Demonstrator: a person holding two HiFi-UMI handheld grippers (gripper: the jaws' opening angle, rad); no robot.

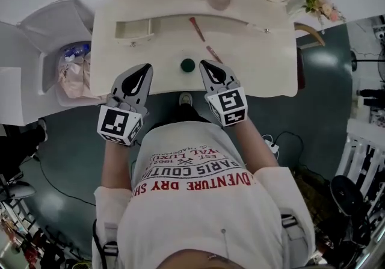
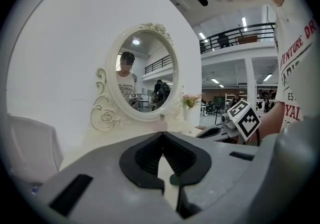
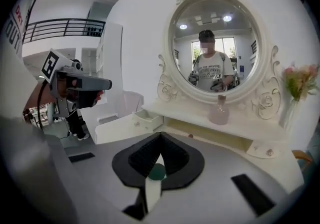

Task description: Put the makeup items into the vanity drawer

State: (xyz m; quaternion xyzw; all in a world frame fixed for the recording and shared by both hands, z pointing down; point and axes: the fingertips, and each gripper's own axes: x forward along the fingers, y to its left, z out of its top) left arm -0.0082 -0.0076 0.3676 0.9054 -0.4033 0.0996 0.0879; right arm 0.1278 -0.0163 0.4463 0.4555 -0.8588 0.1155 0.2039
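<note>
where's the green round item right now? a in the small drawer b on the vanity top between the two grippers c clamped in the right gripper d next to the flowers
b: the head view shows the green item lying on the vanity top, between the left gripper and the right gripper.

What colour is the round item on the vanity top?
The round item is dark green; head view.

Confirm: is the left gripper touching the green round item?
Apart. The head view shows bare vanity top between left gripper and green round item.
</note>
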